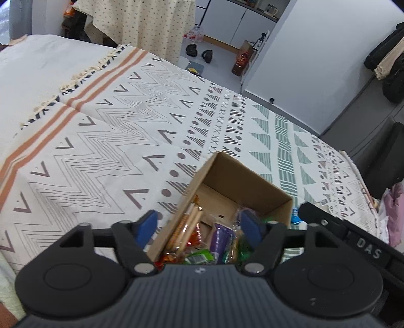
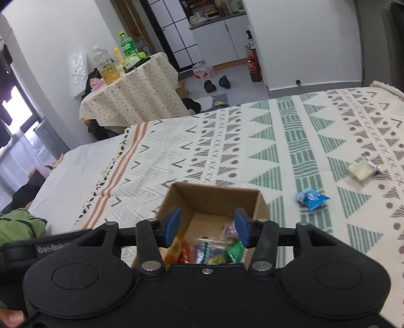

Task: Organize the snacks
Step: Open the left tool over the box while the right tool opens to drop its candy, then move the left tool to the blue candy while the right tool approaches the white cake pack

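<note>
Snacks (image 2: 209, 248) lie in a box (image 2: 214, 194) at lower centre; two packets (image 2: 312, 198) rest on the cloth (image 2: 290, 131) at right.

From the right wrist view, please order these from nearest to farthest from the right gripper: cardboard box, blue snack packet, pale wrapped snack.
From the right gripper:
1. cardboard box, directly below the fingers.
2. blue snack packet, on the cloth to the right.
3. pale wrapped snack, farther right and back.

Bed (image 2: 290, 141) under patterned cream throw (image 1: 121, 141). Round table (image 2: 131, 101), dotted cloth, bottles on top. White walls, grey floor (image 2: 237, 85), white cabinets (image 1: 227, 22) behind. Daylight from window (image 2: 15, 113).
</note>
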Demonstrator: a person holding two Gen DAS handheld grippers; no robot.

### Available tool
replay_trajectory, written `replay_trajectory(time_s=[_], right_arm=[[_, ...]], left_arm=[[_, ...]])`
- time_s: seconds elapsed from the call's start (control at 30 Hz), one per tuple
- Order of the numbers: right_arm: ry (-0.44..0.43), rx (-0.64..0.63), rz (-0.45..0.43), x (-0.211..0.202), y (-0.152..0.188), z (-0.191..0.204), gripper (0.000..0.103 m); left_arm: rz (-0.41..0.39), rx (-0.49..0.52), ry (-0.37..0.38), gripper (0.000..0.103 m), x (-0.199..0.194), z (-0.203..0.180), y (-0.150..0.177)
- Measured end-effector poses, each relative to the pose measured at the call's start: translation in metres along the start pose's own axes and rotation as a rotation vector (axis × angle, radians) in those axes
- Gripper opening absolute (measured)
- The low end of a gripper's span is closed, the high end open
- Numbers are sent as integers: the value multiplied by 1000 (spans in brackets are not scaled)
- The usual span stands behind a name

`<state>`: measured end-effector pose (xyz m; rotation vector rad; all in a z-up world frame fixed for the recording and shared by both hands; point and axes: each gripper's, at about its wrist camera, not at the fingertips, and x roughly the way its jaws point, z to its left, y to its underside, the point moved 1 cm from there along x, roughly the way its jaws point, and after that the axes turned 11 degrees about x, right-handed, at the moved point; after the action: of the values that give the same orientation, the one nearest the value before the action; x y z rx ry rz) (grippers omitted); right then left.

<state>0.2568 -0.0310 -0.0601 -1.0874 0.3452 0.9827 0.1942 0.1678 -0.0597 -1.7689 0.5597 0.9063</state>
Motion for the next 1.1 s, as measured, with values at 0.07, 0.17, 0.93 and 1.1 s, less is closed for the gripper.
replay_trajectory(time_s=[0.07,0.17,0.93,1.1], right_arm=[[15,4,-3,-4,2,-8,58],[38,21,-9,-14,4,-22,63],[123,40,-199,-79,7,-80,103],[144,43,-210,-87,6,-99,103]], left_arm=[[-5,4,-15,82,-1,-2,1],[2,18,-15,85,-3,-9,2],[-19,141,-2,103,-20,-79,21],[-37,180,22,103,-22,-101,26]])
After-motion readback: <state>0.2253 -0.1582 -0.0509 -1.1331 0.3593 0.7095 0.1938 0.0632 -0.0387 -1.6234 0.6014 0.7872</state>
